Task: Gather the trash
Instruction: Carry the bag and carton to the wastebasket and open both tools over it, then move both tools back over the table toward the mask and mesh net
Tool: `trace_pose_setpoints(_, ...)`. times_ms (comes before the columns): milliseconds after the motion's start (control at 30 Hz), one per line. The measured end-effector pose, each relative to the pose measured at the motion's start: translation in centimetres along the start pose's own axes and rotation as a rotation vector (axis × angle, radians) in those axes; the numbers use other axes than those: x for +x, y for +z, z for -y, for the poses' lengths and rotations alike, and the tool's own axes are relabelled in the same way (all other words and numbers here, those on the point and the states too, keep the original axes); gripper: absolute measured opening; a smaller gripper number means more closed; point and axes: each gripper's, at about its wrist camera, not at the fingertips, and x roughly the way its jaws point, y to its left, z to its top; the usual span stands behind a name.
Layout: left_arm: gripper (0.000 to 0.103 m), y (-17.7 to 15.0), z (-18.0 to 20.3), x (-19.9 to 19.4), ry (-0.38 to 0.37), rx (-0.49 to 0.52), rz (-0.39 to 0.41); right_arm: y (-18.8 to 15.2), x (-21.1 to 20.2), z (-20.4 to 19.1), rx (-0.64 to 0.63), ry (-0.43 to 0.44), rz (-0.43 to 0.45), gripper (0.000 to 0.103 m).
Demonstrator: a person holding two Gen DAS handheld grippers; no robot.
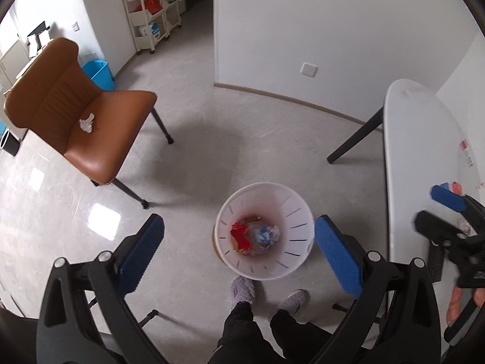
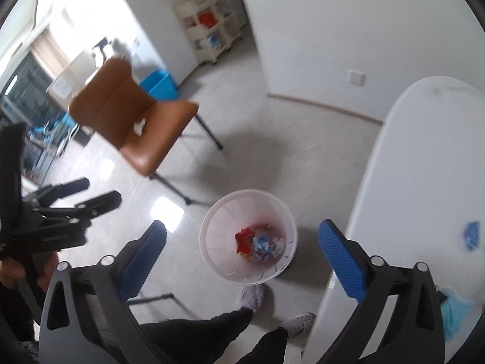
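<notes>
The white slotted wastebasket (image 1: 263, 233) stands on the floor at the person's feet, hard by the edge of the white surface (image 1: 424, 157), which puts it within reach of both hands and of anything swept off that surface. It already holds crumpled wrappers (image 1: 256, 236), red and blue-and-white, lying on its bottom, so part of the collecting looks done. The left gripper (image 1: 239, 245) hangs above the wastebasket pointing steeply down, its blue pads spread wide with nothing between them. The right gripper (image 2: 242, 248) is poised over the same wastebasket, jaws likewise fully apart and empty; from that pose I judge it is placed for dropping things in rather than for picking up. Beyond the wastebasket, well apart from it, a brown leather chair (image 1: 91, 115) carries a crumpled white tissue (image 1: 86, 123) on its seat, probably the next piece to fetch. To the right of the wastebasket, on the surface, lie a small blue scrap (image 2: 471, 235) and, nearer the camera, a pale blue crumpled thing (image 2: 454, 312) that I cannot identify; both look like remaining trash.
</notes>
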Motion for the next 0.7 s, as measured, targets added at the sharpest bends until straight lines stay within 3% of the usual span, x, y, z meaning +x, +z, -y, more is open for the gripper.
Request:
trace_pose_setpoints(233, 0.095, 0.4, 3.9, -1.1, -0.052, 0.063, 0.033, -1.3, -5.4, 2.5, 0.059, -0.079, 0.099, 0.100)
trace_pose_setpoints(700, 0.095, 0.3, 10.0, -1.0, -0.103, 0.191, 0.011, -5.9, -7.7, 6.9, 0.149, -0.173, 0.092, 0.100)
